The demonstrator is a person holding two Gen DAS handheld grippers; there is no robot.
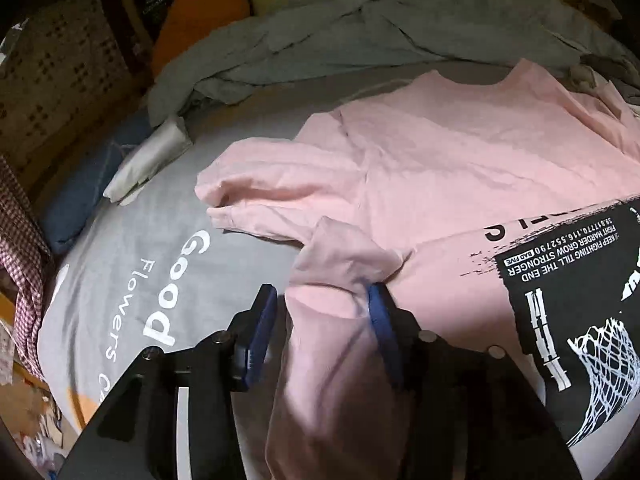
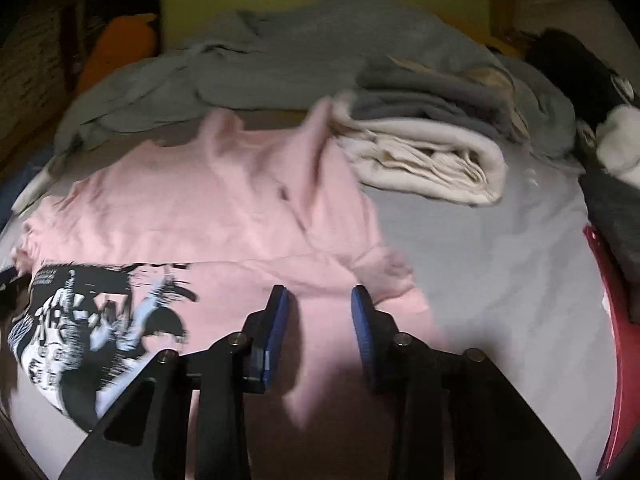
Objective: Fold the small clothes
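We're mid-fold on the pink tee [image 1: 460, 168], which lies spread on the bed [image 1: 132, 280] w/ its hem half doubled up so the black print [image 1: 568, 300] faces us. Left gripper [image 1: 320, 312] has a bunch of pink cloth draped between its fingers; the jaws stand apart w/ a gap on the left side, so we can't tell if it's actually pinching or just carrying the fold. Right gripper [image 2: 318, 320] sits over the tee's right edge w/ cloth between wide-apart fingers — looks released, not clamped, tho that view is blurred. Judging by the layout, the step in hand is bringing the bottom/side over toward the collar. Next move prob needs both grippers to clamp their edges, lift together and lay the fold flat w/o dragging the lower layer; the left sleeve [image 1: 256, 196] is rumpled and likely needs tucking in. Grey blanket [image 1: 360, 40] and folded white cloth [image 2: 432, 164] lie beyond, near the collar end.
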